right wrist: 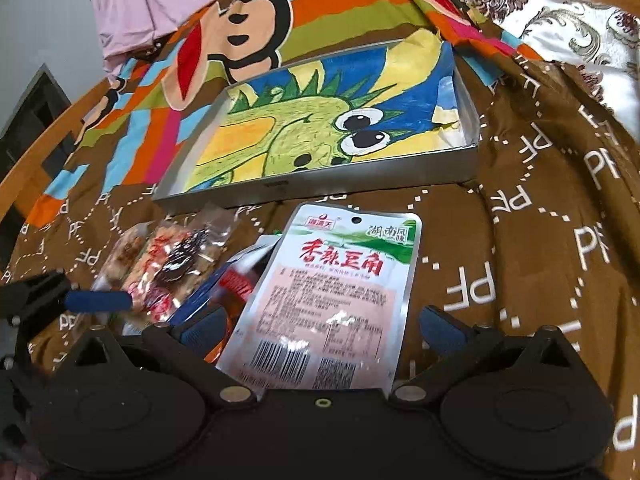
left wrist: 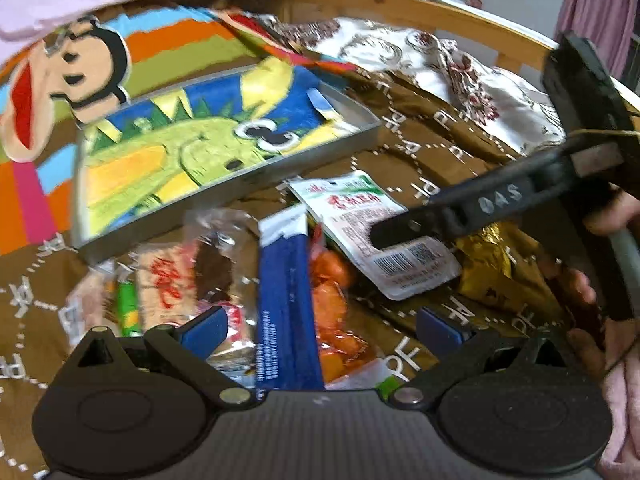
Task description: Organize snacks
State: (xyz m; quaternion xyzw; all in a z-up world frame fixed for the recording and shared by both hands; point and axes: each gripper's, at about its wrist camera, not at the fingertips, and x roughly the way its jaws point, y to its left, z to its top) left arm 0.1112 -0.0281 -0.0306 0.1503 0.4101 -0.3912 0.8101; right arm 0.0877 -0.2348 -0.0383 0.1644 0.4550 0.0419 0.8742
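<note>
A white snack pouch point(right wrist: 332, 292) with red lettering and a barcode is lying flat on top of the snack pile on the bed, beside a blue packet point(left wrist: 286, 300), an orange packet point(left wrist: 336, 316), clear-wrapped snacks point(left wrist: 188, 276) and a gold packet point(left wrist: 486, 264); a shallow grey tray point(right wrist: 320, 186) lined with a dinosaur drawing is sitting just behind them

left gripper point(left wrist: 318, 330): black body with two round domed discs behind the jaws, silver pivot screws at the linkage arms, blue ribbed pads point(left wrist: 204, 330) on the fingers, grey textured plate between the discs. right gripper point(right wrist: 320, 326): built the same, a small brass-ringed hole centred behind the jaws. "04s" is marked in white on its black finger. a pink fuzzy sleeve point(left wrist: 622, 420) is worn.
</note>
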